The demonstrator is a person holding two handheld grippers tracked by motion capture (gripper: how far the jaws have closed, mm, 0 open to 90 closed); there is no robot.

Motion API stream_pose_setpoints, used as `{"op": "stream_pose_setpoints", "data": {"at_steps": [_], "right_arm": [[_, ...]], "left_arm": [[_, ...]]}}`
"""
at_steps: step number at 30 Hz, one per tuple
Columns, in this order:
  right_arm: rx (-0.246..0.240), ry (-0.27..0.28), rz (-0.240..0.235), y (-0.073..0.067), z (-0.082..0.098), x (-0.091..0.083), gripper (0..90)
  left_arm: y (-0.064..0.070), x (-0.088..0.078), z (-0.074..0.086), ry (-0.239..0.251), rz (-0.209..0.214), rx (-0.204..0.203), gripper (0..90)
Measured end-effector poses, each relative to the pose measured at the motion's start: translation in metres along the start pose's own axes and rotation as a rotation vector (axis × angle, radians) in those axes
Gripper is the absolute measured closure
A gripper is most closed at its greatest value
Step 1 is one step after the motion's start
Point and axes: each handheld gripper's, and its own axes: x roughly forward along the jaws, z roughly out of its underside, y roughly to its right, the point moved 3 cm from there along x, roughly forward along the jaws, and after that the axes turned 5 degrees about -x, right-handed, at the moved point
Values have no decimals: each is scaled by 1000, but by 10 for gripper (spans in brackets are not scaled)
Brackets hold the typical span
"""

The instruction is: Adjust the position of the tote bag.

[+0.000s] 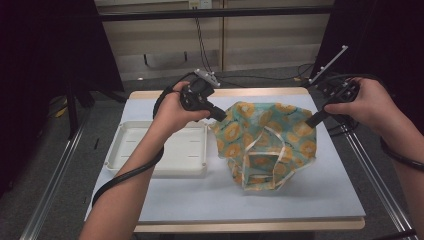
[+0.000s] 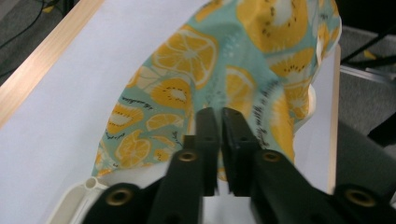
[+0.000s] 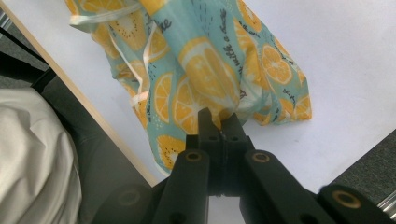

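Left tongs [image 1: 219,115] pinching shut on fruit-print cloth [image 1: 265,142], right tongs [image 1: 314,120] clamping its opposite edge, cloth lying on desk [image 1: 300,200] beside white tray [image 1: 160,150].

Fruit-print cloth bag [image 1: 265,142] fills middle of surface [image 1: 250,200], left tool [image 1: 220,114] and right tool [image 1: 312,121] at its far corners. White tray [image 1: 165,147] blocks left side, just beside bag. Near strip open. Far-left corner open.

Grey floor [image 1: 60,165], pale panelled wall [image 1: 260,40], dark curtains [image 1: 45,50] both sides, cables [image 1: 202,45] trailing
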Motion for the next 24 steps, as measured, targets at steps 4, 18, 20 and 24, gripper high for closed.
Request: {"op": "stream_pose_setpoints", "data": {"at_steps": [4,18,20,24], "right_arm": [[3,7,-4,0,1,-5,900],[-3,28,-7,-2,3,-9,900],[0,23,-13,-1,3,-9,900],[2,23,-12,-1,2,-7,900]], "left_arm": [[0,-9,-2,4,-8,6,900],[3,-8,5,-4,6,-48,513],[5,-5,5,-35,7,-37,444],[13,5,2,-92,20,7,351]]}}
